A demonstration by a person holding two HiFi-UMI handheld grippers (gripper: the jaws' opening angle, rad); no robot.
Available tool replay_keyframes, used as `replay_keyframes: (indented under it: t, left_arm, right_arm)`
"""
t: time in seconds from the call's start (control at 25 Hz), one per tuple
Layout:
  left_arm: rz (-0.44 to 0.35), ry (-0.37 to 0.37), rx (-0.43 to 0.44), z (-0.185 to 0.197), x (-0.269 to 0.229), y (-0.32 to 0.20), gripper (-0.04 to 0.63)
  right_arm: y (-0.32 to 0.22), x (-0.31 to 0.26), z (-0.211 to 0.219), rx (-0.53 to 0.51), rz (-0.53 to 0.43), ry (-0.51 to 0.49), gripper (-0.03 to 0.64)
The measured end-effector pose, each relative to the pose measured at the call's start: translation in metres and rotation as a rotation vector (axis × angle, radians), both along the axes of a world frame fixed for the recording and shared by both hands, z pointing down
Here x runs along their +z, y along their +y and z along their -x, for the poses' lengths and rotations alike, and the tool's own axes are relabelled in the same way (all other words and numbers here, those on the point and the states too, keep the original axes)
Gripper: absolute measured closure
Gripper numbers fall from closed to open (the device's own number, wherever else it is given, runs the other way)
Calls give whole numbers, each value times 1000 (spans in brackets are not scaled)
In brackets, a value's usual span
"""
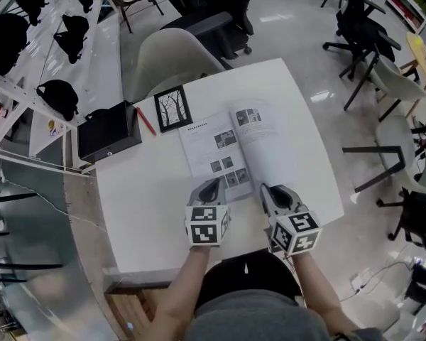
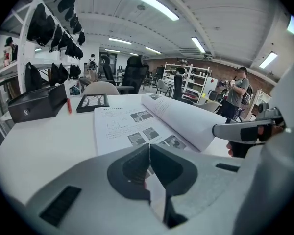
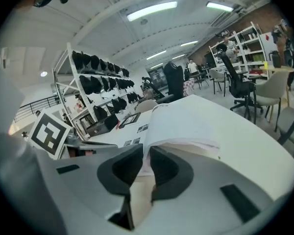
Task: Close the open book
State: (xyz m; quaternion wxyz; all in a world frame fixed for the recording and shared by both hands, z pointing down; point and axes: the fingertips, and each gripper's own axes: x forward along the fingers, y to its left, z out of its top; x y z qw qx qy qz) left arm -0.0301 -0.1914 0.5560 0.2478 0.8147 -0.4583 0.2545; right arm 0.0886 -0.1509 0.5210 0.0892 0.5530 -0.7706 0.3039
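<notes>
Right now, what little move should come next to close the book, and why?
Probably swing the right hand-held gripper up and over leftward: its jaws pinch the curled right half of the white open paper book, whose left half lies flat.

Print on the open book [image 1: 214, 151] is too small to read.

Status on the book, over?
Left gripper shut at left page's near edge. Right gripper shut on right-hand pages, lifted. Book open; framed picture beside it, apart.
</notes>
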Motion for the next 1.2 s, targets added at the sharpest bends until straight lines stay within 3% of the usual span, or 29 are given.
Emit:
replay_keyframes:
  t: [0.72,1.2]
  left_arm:
    - [-6,34,-97,26,-4,9,588]
    - [-3,51,-145,49,-5,11,588]
  right_arm:
    - [5,5,33,-249,-24,290,575]
    - [6,17,50,-297,9,358,579]
